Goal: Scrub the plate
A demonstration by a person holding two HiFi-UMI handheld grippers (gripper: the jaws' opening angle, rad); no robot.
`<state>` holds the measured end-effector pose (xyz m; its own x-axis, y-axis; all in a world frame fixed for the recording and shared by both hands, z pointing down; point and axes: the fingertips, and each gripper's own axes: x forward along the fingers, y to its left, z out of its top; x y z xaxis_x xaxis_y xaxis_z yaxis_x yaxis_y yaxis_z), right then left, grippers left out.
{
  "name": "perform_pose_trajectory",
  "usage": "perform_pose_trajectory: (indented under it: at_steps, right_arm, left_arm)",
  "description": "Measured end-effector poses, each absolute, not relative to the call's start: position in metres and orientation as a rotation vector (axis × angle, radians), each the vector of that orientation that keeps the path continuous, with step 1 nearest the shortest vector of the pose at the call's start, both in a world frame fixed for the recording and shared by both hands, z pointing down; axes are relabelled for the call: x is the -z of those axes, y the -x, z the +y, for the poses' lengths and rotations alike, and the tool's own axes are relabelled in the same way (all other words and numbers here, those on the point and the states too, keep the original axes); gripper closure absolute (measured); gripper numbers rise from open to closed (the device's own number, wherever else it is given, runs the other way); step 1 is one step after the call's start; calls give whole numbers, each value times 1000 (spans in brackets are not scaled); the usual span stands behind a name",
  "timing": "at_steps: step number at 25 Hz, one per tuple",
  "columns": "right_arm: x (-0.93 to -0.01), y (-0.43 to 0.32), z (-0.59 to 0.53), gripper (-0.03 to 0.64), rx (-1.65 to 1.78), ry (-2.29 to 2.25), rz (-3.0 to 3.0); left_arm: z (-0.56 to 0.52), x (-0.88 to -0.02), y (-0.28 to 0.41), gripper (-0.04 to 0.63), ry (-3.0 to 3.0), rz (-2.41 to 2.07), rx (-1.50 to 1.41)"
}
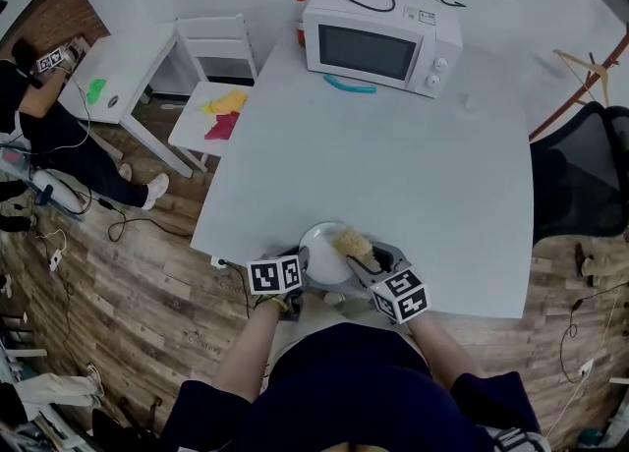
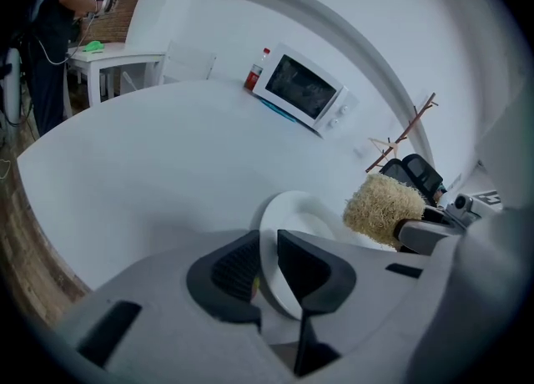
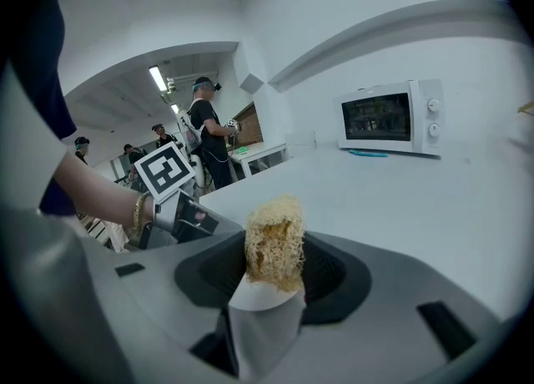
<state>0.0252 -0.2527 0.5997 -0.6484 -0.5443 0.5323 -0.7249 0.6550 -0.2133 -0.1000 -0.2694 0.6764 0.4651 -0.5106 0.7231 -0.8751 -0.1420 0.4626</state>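
My left gripper (image 2: 267, 270) pinches the plate (image 2: 294, 214) by its rim, tilting it up at the near edge of the table (image 1: 393, 165) so my right gripper (image 3: 271, 282), clamping the scrubber (image 3: 274, 245), can reach its face.

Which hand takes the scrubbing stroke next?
Right. The right tool grips the scrubber, close beside the plate. The left tool is clamped on the plate's rim, holding it.

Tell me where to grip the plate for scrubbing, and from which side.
By the thin rim at its near edge, from the person's side. The plate sits tilted, so jaws fit across the rim, as the left gripper shows, leaving the face open to the scrubber.
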Motion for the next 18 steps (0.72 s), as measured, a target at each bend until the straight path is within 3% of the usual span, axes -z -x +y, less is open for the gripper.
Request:
perform_pose_trajectory:
  at_steps: [5, 13, 18]
  right_arm:
    - [-609, -24, -262, 437, -531, -985, -2425]
    - [-618, 4, -284, 437, -157, -885, -2358]
    - [-630, 12, -277, 437, -190, -830, -2349]
  left_arm:
    - [-268, -678, 100, 520, -1800, -1177, -487]
    - [-268, -677, 99, 522, -1806, -1183, -475]
    - [-269, -677, 103, 523, -1796, -1197, -460]
